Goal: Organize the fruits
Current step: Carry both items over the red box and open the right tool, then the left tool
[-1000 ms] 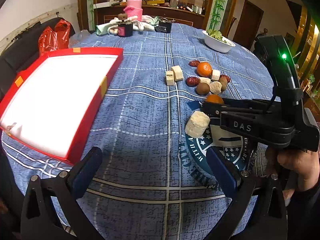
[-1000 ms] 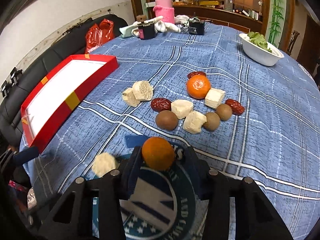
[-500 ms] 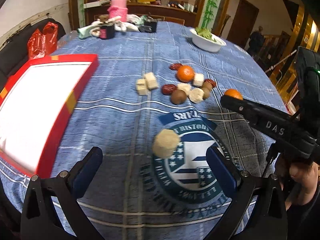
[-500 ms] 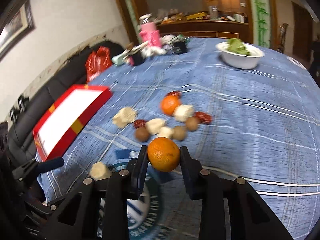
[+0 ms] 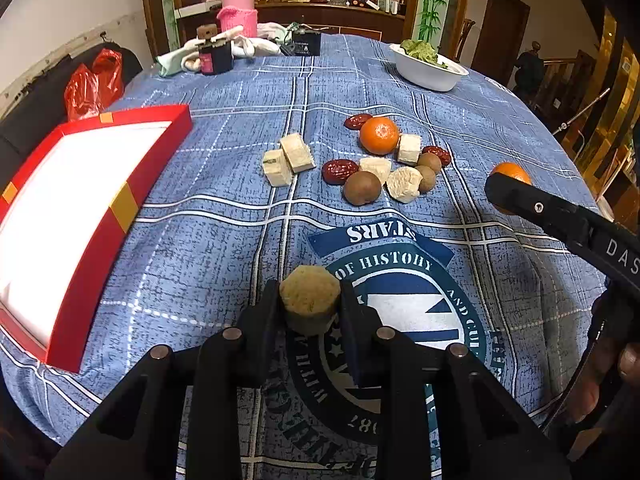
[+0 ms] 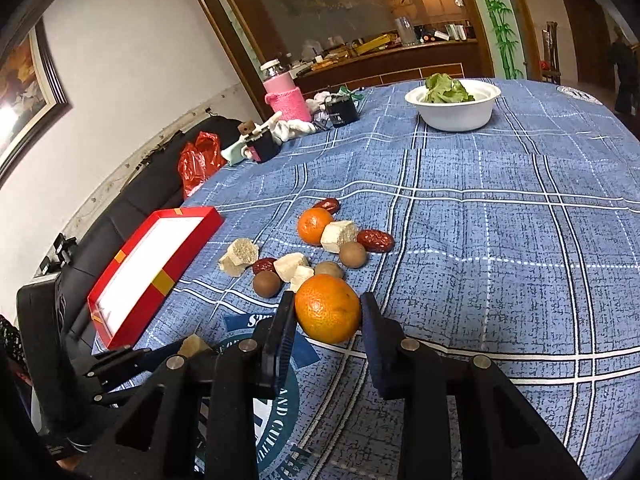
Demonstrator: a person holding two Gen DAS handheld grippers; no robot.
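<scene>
My left gripper (image 5: 309, 307) is shut on a pale sugarcane piece (image 5: 309, 303), low over the round emblem on the cloth. My right gripper (image 6: 327, 312) is shut on an orange (image 6: 328, 309) and holds it above the table; that orange also shows in the left wrist view (image 5: 511, 171) at the right. On the cloth lies a cluster of another orange (image 5: 379, 135), red dates (image 5: 340, 171), brown kiwis (image 5: 362, 187) and several sugarcane pieces (image 5: 288, 158). The red box (image 5: 92, 196) with a white inside lies at the left.
A white bowl of greens (image 5: 428, 67) stands at the far right of the table. A pink-sleeved jar (image 5: 238, 12), a dark jar (image 5: 215, 56) and cloths sit at the far edge. Red bags (image 5: 94, 82) lie on a black sofa beyond the box.
My left gripper has closed on the sugarcane piece, which was lying free between open fingers. My right gripper has lifted the orange and carried it to the right.
</scene>
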